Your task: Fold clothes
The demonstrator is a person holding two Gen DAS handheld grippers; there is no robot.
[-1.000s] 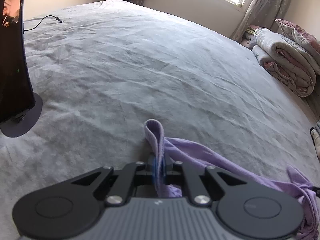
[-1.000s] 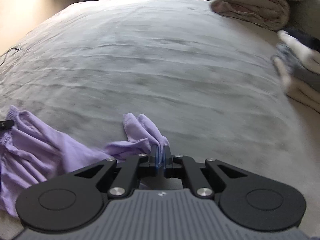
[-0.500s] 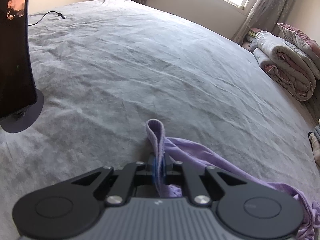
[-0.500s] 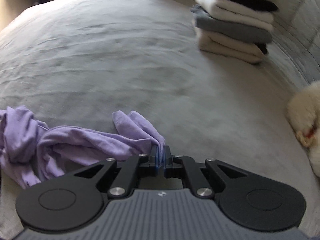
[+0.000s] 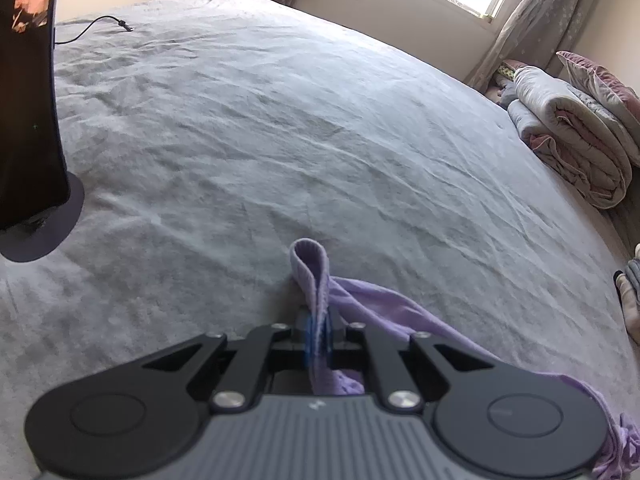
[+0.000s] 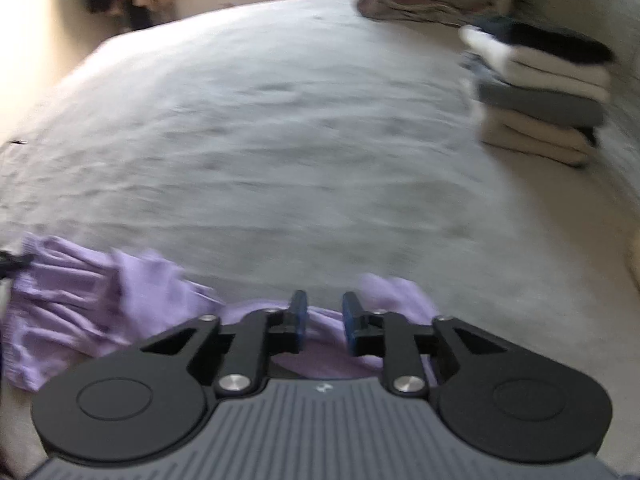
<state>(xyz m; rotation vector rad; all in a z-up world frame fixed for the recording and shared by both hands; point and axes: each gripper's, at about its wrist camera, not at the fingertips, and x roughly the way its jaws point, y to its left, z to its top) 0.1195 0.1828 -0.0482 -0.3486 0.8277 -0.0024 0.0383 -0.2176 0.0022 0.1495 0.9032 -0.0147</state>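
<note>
Grey bed cover (image 5: 280, 128) fills both views. At its near edge lies a purple garment (image 6: 76, 304), crumpled. Folded clothes (image 6: 540, 92) are stacked near the far right corner. Left tongs (image 5: 318, 332) are clenched on its ribbed hem; right tongs (image 6: 322, 314) are released above the cloth.

Grey bedspread (image 5: 280, 140); black stand (image 5: 28, 120) w/ cable (image 5: 92, 26) left; rolled quilt (image 5: 572, 144), folded stack (image 6: 540, 92) right.
</note>
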